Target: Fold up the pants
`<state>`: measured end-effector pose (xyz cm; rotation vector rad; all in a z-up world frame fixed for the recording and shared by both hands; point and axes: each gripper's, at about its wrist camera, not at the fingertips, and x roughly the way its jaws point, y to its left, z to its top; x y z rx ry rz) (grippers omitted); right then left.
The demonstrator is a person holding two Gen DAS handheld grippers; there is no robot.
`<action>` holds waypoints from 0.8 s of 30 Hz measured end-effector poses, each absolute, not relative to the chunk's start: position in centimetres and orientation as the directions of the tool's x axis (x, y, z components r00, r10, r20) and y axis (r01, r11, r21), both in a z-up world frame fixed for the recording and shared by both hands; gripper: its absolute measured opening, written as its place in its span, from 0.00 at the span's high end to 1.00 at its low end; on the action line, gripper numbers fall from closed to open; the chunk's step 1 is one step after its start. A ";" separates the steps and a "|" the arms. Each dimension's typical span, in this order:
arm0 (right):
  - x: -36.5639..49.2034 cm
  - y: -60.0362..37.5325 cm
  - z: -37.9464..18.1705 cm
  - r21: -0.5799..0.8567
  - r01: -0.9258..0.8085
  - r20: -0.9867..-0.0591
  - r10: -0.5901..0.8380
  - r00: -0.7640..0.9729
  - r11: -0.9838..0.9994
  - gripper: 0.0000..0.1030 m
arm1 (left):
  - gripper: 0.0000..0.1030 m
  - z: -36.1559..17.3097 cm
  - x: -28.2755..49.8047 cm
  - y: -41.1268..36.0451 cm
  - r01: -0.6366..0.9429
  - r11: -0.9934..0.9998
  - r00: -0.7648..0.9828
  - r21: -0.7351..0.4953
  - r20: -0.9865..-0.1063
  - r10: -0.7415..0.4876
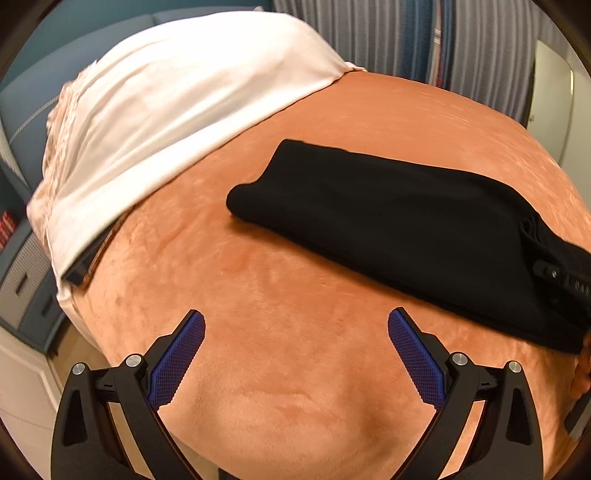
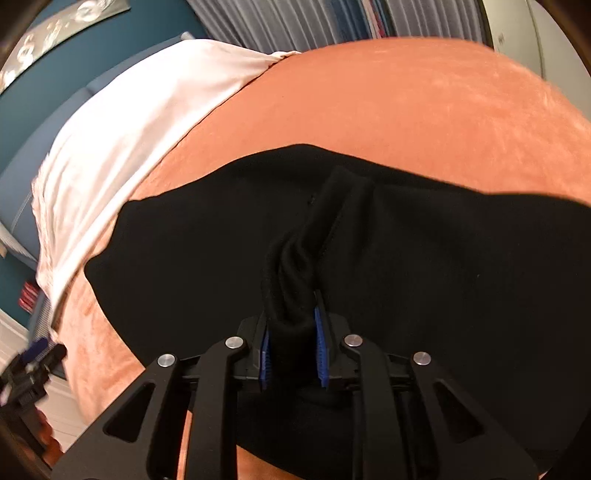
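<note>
Black pants (image 1: 399,221) lie folded in a long band on the orange blanket (image 1: 280,295), running from the middle to the right edge of the left wrist view. My left gripper (image 1: 295,328) is open over bare blanket, short of the pants, with nothing between its blue pads (image 1: 181,354). In the right wrist view the pants (image 2: 192,258) fill the middle. My right gripper (image 2: 293,332) is shut on a bunched ridge of the black cloth, which rises between its blue pads (image 2: 320,347). The right gripper's body shows at the right edge of the left wrist view.
A white sheet (image 1: 166,110) covers the bed's far left part; a dark flat object (image 1: 86,266) pokes out from under its edge. Striped curtains (image 1: 369,33) hang behind. The bed's left edge drops to a wooden floor (image 1: 77,347) beside blue furniture. The left gripper (image 2: 33,362) shows at the lower left.
</note>
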<state>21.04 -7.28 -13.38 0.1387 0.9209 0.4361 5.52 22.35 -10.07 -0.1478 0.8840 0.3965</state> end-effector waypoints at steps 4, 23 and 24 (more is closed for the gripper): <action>19.6 -6.4 -12.6 0.243 -0.325 -0.717 0.394 0.575 0.914 0.57 | 0.05 -10.6 5.5 23.3 -0.402 0.915 0.566 0.000 -0.786 0.248; 15.0 -11.8 -10.2 0.421 -0.225 -0.562 0.447 0.696 0.879 0.43 | 0.05 -14.5 12.8 36.5 -0.575 0.664 0.596 -0.479 -0.800 -0.062; 14.8 -12.1 -10.2 0.398 -0.213 -0.571 0.423 0.704 0.892 0.43 | 0.05 -14.8 13.6 36.7 -0.588 0.658 0.594 -0.471 -0.803 -0.045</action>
